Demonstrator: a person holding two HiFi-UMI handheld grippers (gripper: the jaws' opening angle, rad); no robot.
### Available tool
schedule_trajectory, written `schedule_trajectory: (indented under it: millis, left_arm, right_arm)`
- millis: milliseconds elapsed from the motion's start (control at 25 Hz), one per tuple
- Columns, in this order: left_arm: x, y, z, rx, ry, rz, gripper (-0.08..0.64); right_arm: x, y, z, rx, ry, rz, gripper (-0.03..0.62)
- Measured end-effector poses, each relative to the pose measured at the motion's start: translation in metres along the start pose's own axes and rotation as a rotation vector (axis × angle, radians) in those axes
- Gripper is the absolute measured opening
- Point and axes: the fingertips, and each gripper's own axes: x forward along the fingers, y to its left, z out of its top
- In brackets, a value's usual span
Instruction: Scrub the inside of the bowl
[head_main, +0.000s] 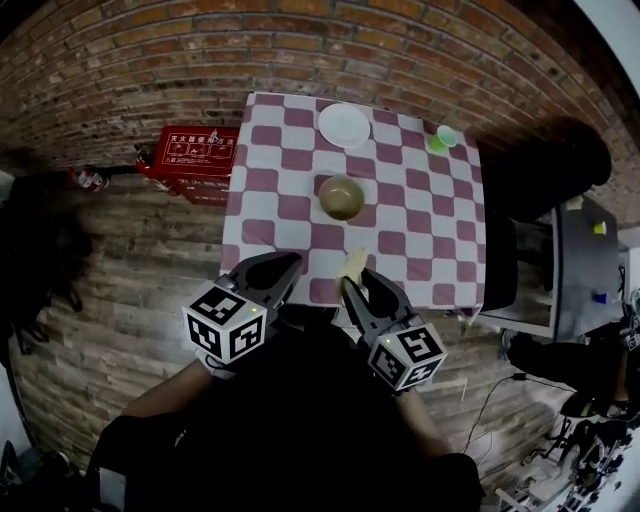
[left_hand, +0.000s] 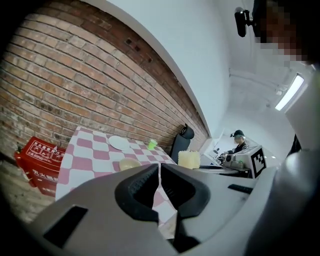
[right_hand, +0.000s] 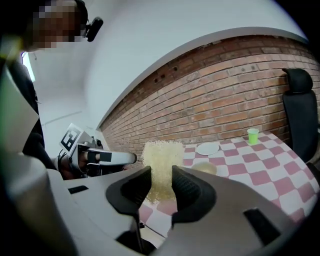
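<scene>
Cannot make out the inside of the green cup (head_main: 444, 138) at the worktop's (head_main: 270, 150) far right corner, too small. Lower part of the yellow sponge (right_hand: 161, 160) sunk between the jaws of the right gripper (right_hand: 161, 172), clenched on it. Left gripper (left_hand: 159, 172) clenched on nothing, only checked cloth beyond its tips. Bowl (head_main: 341, 197) upright mid-worktop, well apart from both grippers; white plate (head_main: 343, 124) farther back.

Table (head_main: 270, 215) under a pink-and-white checked cloth. On it: a bowl (head_main: 341, 197) at centre, a white plate (head_main: 343, 125) and a green cup (head_main: 443, 138) beyond.
</scene>
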Motion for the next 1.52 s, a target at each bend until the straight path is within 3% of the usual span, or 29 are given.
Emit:
schedule_trajectory:
  millis: [520,840,1000,1160,1520]
  left_arm:
    - [0.065,-0.009,-0.007,-0.036,-0.034,0.227,0.023]
    - [0.110,0.039,-0.006,-0.033,0.017,0.310,0.023]
    - [0.129,0.078,-0.016,-0.072,0.082,0.335,0.027]
    - [0.152,0.107,-0.032,-0.141,0.146,0.296,0.122]
    - [0.188,0.127,-0.060,-0.339,0.191,0.222,0.138]
  right_arm:
    - [0.008,-0.105,-0.005,-0.047,0.129,0.145,0.138]
    - [0.063,-0.155,0.000,-0.203,0.214,0.107,0.138]
    - [0.099,-0.162,0.008,-0.369,0.287,0.086,0.138]
    - [0.137,-0.165,0.011,-0.671,0.382,0.056,0.138]
    - [0.191,-0.165,-0.029,-1.253,0.626,0.085,0.138]
